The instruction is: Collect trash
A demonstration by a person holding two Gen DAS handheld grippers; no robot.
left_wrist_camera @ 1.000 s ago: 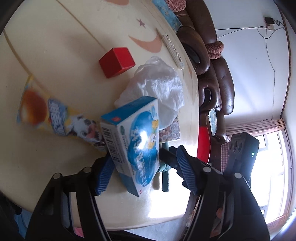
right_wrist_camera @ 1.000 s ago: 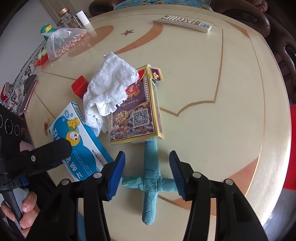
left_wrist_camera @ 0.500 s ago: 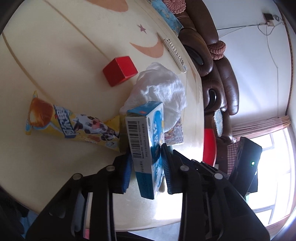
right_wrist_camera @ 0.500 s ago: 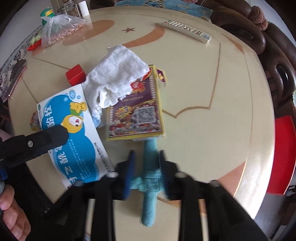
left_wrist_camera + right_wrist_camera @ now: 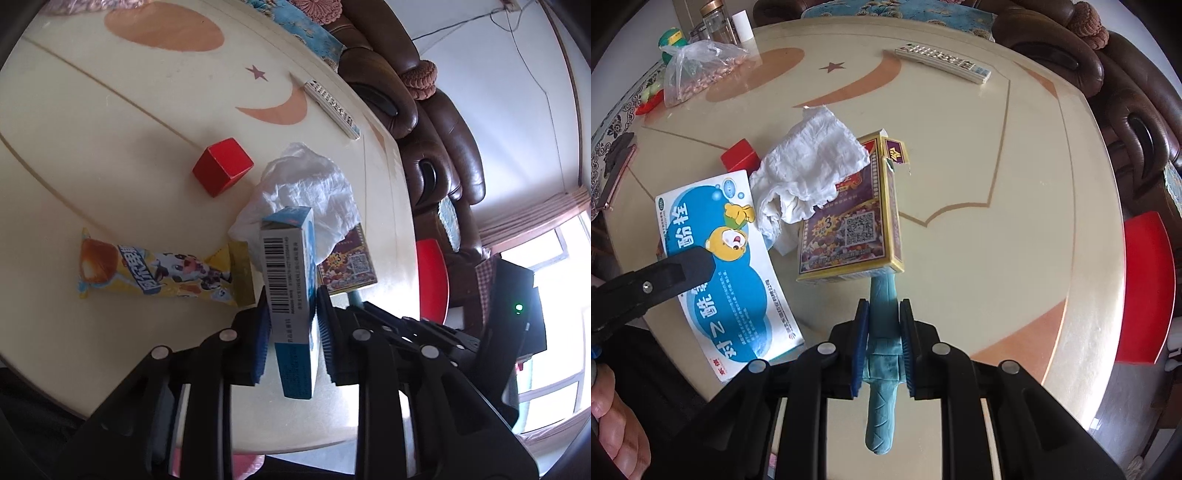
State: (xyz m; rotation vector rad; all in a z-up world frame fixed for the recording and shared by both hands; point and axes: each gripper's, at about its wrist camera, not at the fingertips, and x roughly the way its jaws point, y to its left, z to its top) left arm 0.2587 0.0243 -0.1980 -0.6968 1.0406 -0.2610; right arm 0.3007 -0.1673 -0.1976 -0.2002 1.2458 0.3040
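Note:
My left gripper (image 5: 291,314) is shut on a blue and white medicine box (image 5: 290,295) and holds it on edge above the table; the box also shows in the right wrist view (image 5: 724,266). My right gripper (image 5: 883,325) is shut on a teal clay cross (image 5: 882,354) near the table's front edge. A crumpled white tissue (image 5: 809,173) lies partly over a purple and yellow carton (image 5: 853,225). A yellow ice-cream wrapper (image 5: 155,273) lies left of the held box.
A red cube (image 5: 221,170) sits behind the tissue. A remote control (image 5: 942,62) lies at the far side of the round table (image 5: 1015,184). A bag of nuts (image 5: 698,70) and jars stand at the far left. A brown sofa (image 5: 436,122) and a red stool (image 5: 1148,288) stand beyond the edge.
Both grippers have closed: the left onto the blue box, now turned on edge and lifted, the right onto the teal clay cross.

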